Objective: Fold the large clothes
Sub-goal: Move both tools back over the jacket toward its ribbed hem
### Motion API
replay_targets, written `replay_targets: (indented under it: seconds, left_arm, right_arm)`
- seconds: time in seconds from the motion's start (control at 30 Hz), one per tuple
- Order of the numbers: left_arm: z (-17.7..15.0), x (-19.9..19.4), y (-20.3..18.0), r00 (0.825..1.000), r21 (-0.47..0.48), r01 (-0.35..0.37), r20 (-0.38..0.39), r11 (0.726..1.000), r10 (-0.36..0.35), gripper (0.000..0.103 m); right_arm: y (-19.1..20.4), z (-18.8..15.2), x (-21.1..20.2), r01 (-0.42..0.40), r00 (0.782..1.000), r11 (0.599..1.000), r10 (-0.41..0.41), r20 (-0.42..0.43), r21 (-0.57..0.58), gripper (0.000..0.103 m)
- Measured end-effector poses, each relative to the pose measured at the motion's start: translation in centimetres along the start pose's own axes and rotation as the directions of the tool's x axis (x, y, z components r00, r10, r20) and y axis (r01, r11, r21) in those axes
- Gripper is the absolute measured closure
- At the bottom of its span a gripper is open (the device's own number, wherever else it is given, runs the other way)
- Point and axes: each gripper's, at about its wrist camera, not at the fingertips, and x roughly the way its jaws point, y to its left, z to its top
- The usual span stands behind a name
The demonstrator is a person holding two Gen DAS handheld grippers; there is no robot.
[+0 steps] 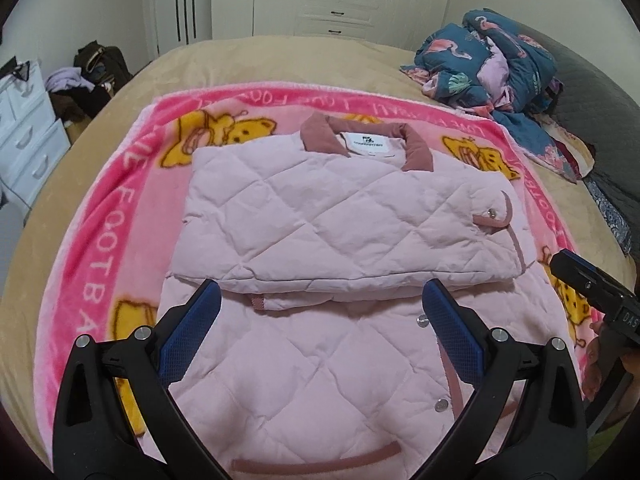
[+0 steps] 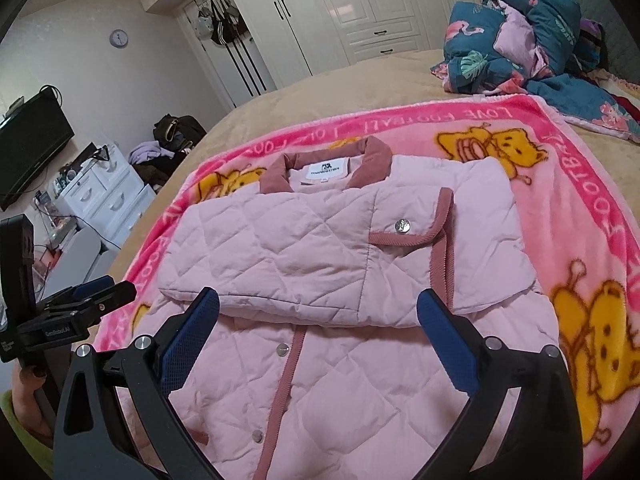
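A pale pink quilted jacket with a dusty-rose collar lies on a pink cartoon blanket on the bed. Its sleeves are folded across the chest; the lower half lies flat toward me. It also shows in the right wrist view. My left gripper is open and empty, hovering over the jacket's lower half near the folded sleeves' edge. My right gripper is open and empty, above the same area, further right. The right gripper's body shows at the left wrist view's right edge; the left gripper shows at the right wrist view's left edge.
A crumpled blue flamingo-print quilt lies at the bed's far right. White drawers and a pile of clothes and bags stand left of the bed. White wardrobes line the far wall. A TV stands left.
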Motion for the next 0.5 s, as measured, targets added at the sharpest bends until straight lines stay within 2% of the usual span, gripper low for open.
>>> replay_targets:
  seconds: [0.5]
  left_arm:
    - [-0.7, -3.4, -1.4, 0.998, 0.024, 0.027, 0.053, 0.999, -0.028, 0.008]
  right_arm:
    - [1.1, 0.0, -4.9, -0.009, 0.997, 1.000, 0.010, 0.075, -0.016, 0.004]
